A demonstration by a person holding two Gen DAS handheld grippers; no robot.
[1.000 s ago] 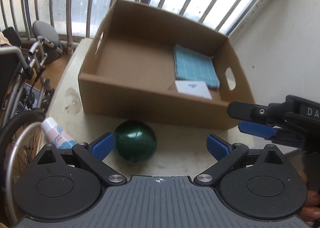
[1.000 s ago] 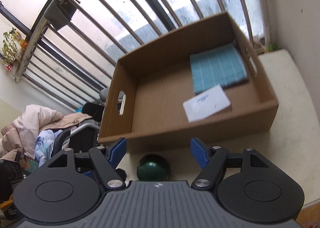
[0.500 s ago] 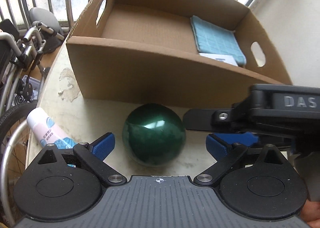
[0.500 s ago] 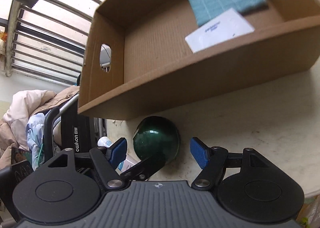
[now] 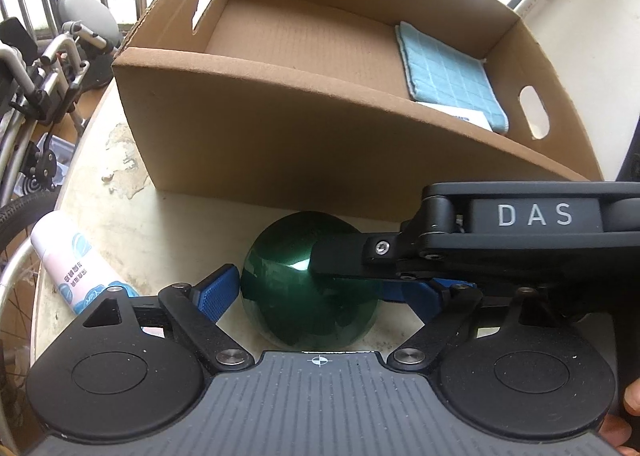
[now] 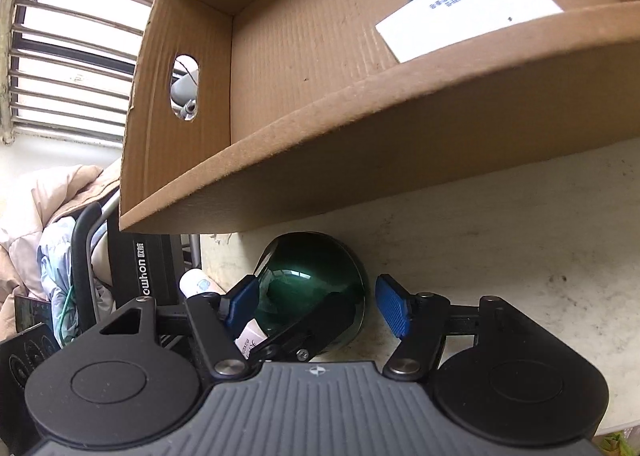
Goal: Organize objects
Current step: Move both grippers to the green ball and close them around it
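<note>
The green ball (image 5: 310, 292) sits on the counter (image 6: 500, 224) between the spread fingers of both the left gripper (image 5: 320, 290) and the right gripper (image 6: 316, 306), gripped by neither. Beyond the fingertips stands the cardboard box (image 5: 280, 136); a white tube (image 5: 68, 268) lies left of them.

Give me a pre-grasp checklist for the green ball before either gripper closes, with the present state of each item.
1. Green ball sits between the left gripper fingers: ok.
2. Ball also sits between the right gripper fingers: ok.
3. Both grippers open: ok.
4. Grippers apart from each other: not ok; the right one crosses over the ball in the left view.
5. Cardboard box has free floor for the ball: ok; blue cloth and white card fill one side only.
6. Pads touching the ball: cannot tell.
</note>
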